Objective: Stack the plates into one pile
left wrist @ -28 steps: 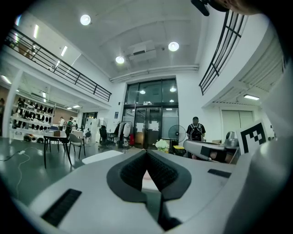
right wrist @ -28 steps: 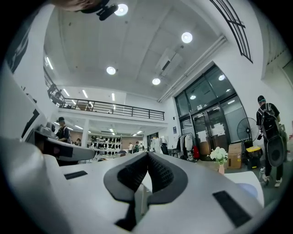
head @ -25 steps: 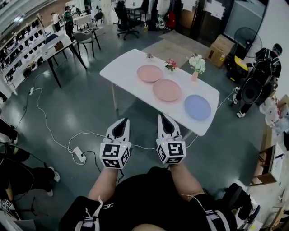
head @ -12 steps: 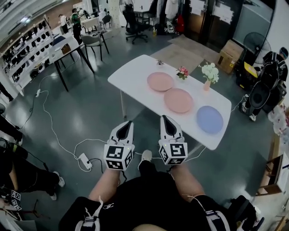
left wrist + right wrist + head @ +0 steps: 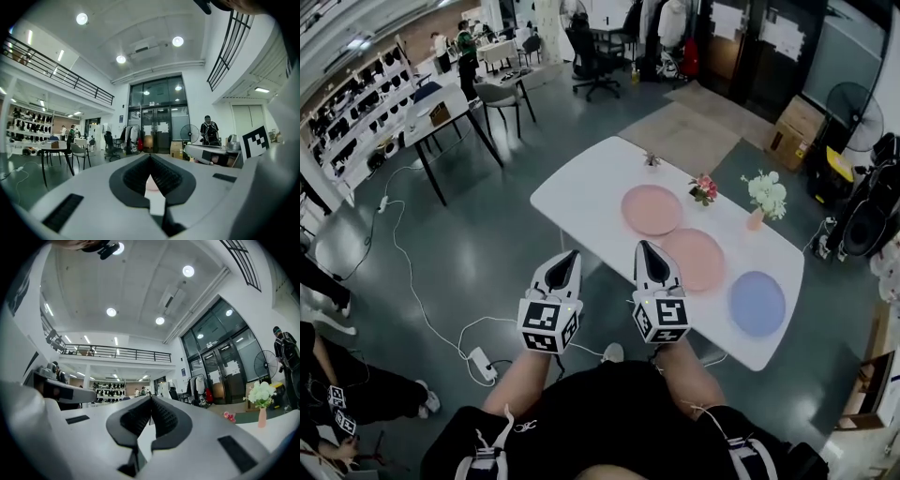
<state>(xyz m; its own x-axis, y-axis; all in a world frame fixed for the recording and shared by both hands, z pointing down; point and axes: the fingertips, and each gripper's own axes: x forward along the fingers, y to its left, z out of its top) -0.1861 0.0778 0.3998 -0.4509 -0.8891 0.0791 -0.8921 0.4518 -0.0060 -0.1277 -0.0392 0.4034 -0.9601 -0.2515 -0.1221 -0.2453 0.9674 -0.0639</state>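
White table [image 5: 581, 197], three unstacked plates [image 5: 652, 209], left gripper [image 5: 571, 255] and right gripper [image 5: 644, 247] jaws clenched, empty.

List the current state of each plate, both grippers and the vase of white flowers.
far pink plate: lying flat, nothing stacked on it.
middle pink plate: lying flat, nothing stacked on it.
blue plate: lying flat, apart from the pink ones, not stacked.
left gripper: jaws shut, empty.
right gripper: jaws shut, empty.
vase of white flowers: upright.
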